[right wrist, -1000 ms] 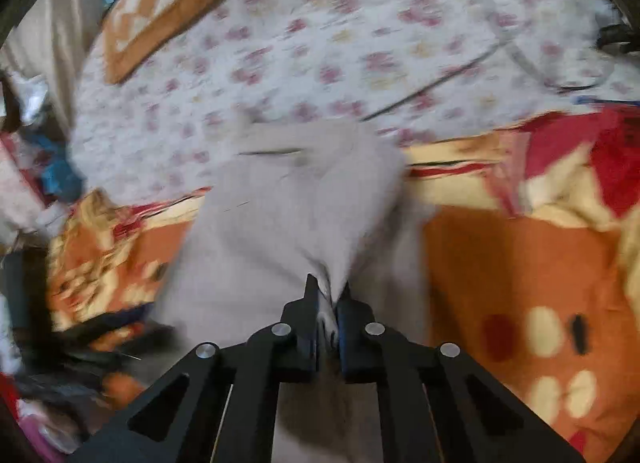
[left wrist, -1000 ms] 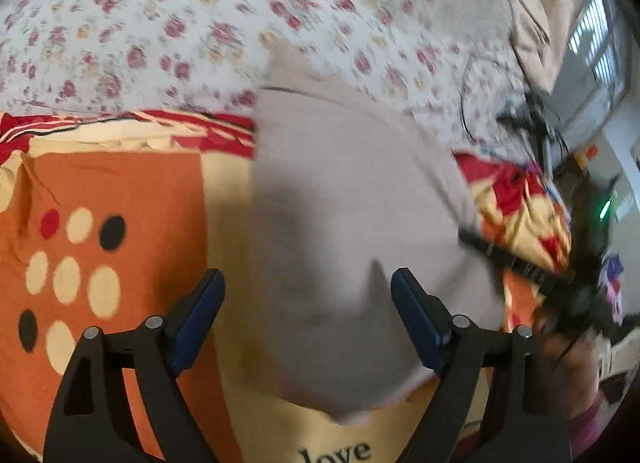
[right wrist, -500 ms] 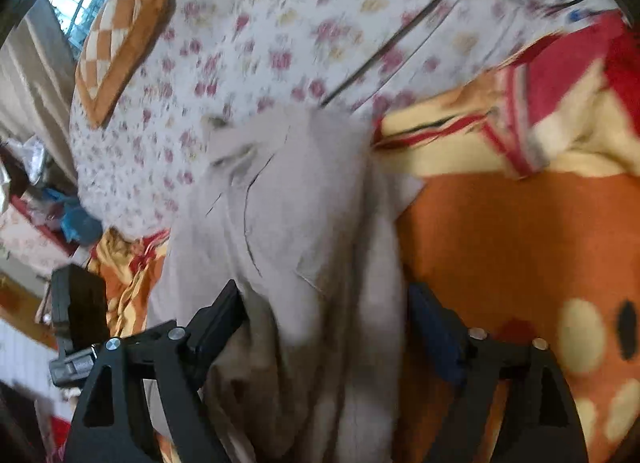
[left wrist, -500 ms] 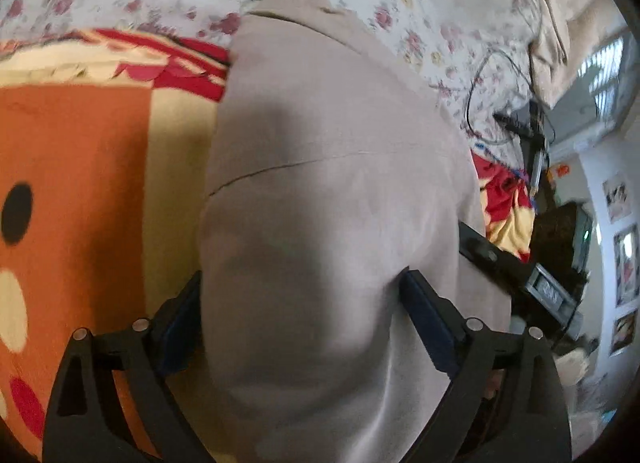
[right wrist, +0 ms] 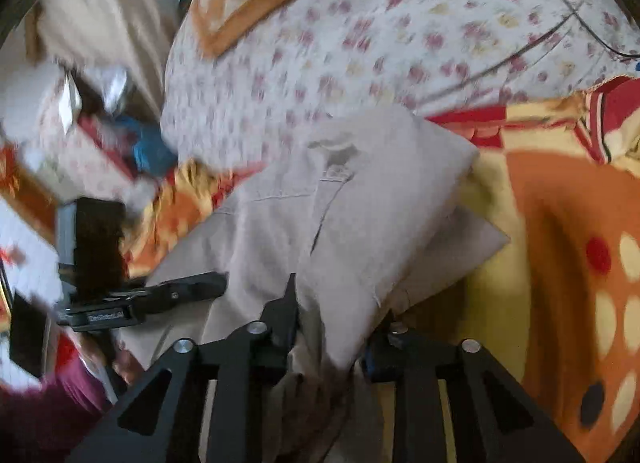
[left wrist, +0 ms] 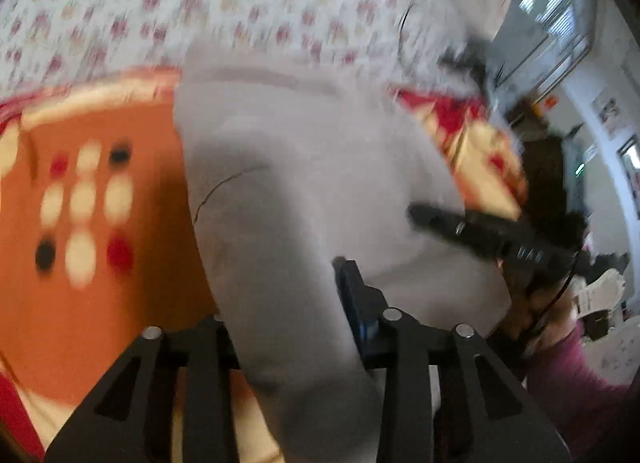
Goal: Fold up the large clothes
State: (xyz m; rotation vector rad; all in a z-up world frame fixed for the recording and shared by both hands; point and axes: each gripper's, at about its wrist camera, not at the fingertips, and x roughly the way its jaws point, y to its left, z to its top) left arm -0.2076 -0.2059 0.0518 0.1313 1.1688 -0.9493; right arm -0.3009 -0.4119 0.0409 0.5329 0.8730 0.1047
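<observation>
Partly folded: I have my left gripper (left wrist: 288, 303) and right gripper (right wrist: 332, 327), jaws just closing, both pinching the beige garment (left wrist: 304, 167) mid-frame; final folds remain.

Your left wrist view is motion-blurred throughout: the floral sheet (left wrist: 248, 3) pattern smears, and the dots on the orange blanket (left wrist: 80, 303) have no clean edges. The left tongs' (left wrist: 286, 303) near-left finger is buried behind the beige garment (left wrist: 304, 167), so only the blue-padded right finger (left wrist: 352, 295) shows; can't tell whether the pads press the cloth. The garment's lower end is cut off by the bottom edge. In your right wrist view the right tongs' (right wrist: 332, 327) right pad is mostly hidden under a fold of the garment (right wrist: 380, 199), so the grip is unclear there too. The clutter at left (right wrist: 100, 135) is too blurred to identify. The text on the other gripper's body (right wrist: 108, 317) is too small to read.
</observation>
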